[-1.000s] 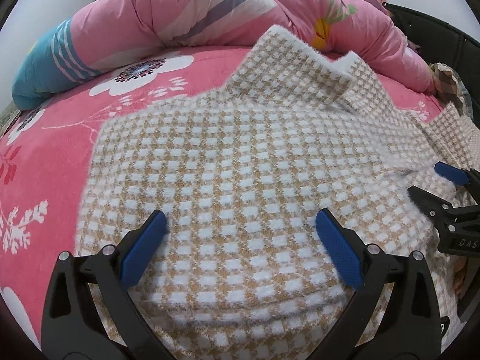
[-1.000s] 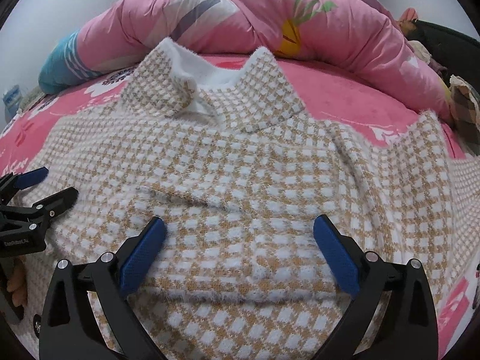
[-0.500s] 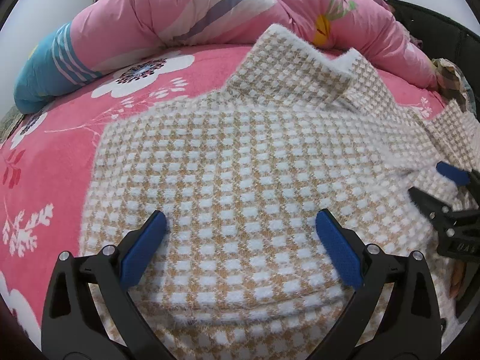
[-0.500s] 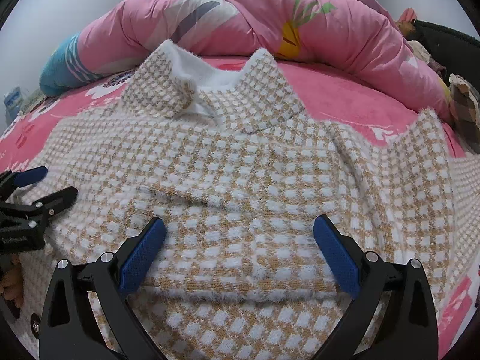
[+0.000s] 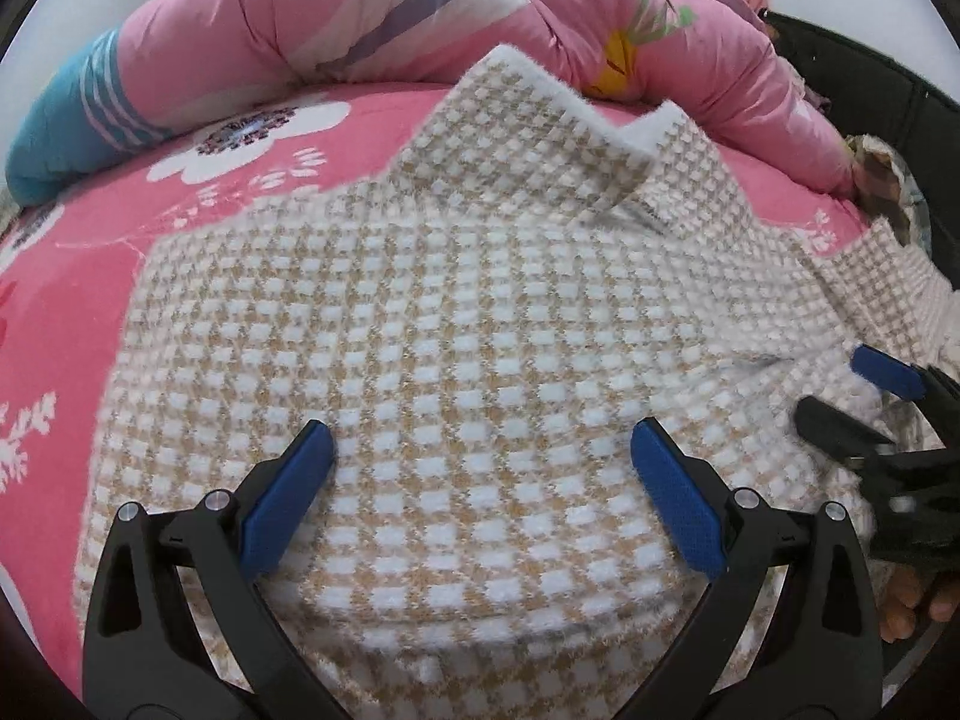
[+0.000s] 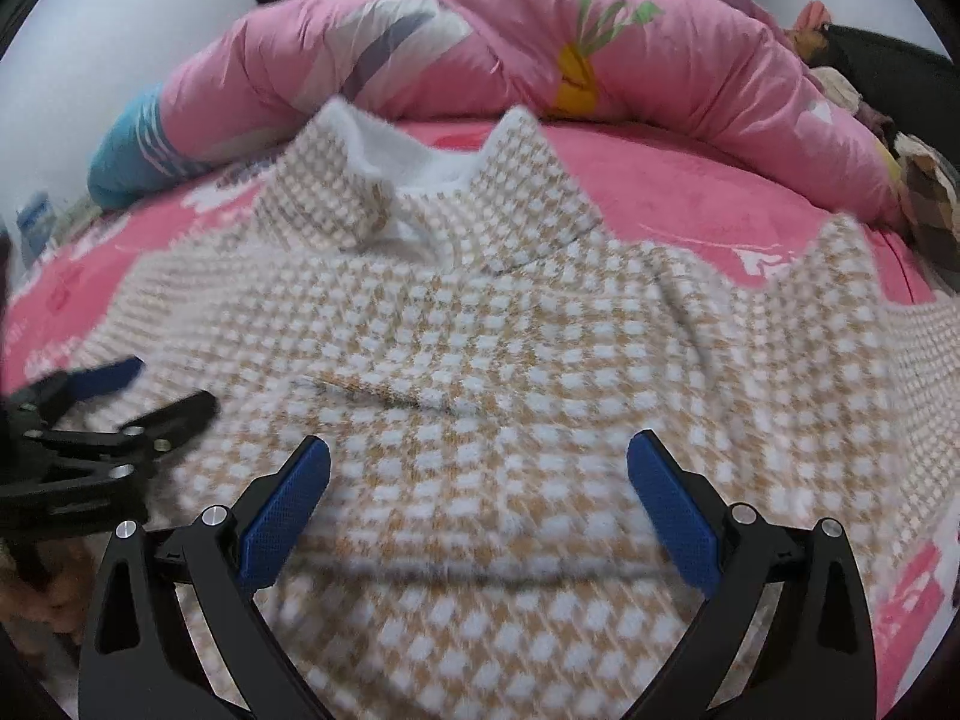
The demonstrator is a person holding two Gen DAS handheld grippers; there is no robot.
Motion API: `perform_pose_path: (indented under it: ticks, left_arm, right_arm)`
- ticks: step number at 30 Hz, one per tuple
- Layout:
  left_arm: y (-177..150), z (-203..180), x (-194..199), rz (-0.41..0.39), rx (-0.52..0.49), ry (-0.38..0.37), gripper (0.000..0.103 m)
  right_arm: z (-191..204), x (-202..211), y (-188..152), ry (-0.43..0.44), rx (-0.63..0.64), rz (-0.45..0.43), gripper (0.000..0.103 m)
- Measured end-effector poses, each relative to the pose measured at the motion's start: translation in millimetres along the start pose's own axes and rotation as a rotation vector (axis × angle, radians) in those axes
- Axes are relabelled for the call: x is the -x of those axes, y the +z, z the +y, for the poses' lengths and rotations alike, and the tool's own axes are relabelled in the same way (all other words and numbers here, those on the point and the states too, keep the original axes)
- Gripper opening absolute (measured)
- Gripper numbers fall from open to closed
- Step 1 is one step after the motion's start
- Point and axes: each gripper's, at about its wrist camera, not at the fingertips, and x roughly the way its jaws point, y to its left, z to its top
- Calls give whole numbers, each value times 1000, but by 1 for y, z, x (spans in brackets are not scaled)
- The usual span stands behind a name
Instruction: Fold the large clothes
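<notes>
A large tan-and-white houndstooth fleece garment (image 5: 456,324) lies spread on the pink bed, collar (image 6: 420,204) toward the far side; it also fills the right wrist view (image 6: 540,372). My left gripper (image 5: 480,480) is open and empty, hovering over the garment's left half. My right gripper (image 6: 480,480) is open and empty over the middle of the garment. Each gripper shows in the other's view: the right one at the right edge (image 5: 864,396), the left one at the left edge (image 6: 138,390), both with jaws apart.
A pink floral bedsheet (image 5: 72,276) lies under the garment. A rolled pink and blue quilt (image 6: 540,60) runs along the far side. Dark furniture (image 5: 870,78) and a patterned cloth (image 5: 882,174) stand at the far right.
Both grippers have moved back and a little up from the garment, so more of the bed and quilt shows. Both stay open and empty.
</notes>
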Motion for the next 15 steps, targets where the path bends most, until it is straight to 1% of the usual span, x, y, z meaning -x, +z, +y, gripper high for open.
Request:
perform_pose_path:
  ticks: [4,7,9,12,15]
  left_arm:
    - [-3,4,2,-9,1,-6,96]
    - [-4,7,2,-9,5,-10,96]
    - [-5,2,3,-10,5,-10,96]
    - [-5,4,2,-15,4,-10,96]
    - [-5,5,2,-15,4,-11,96]
  right_arm:
    - [-23,30,0,4,-51,-37,96]
    - [-60,53,1,-5,-119,-57,96]
    - [-89,65,0,-25,-174,-64,96]
    - [-147,79,2,-87,-292,-55,96]
    - [-196,95,4,-106,-392,-83,96]
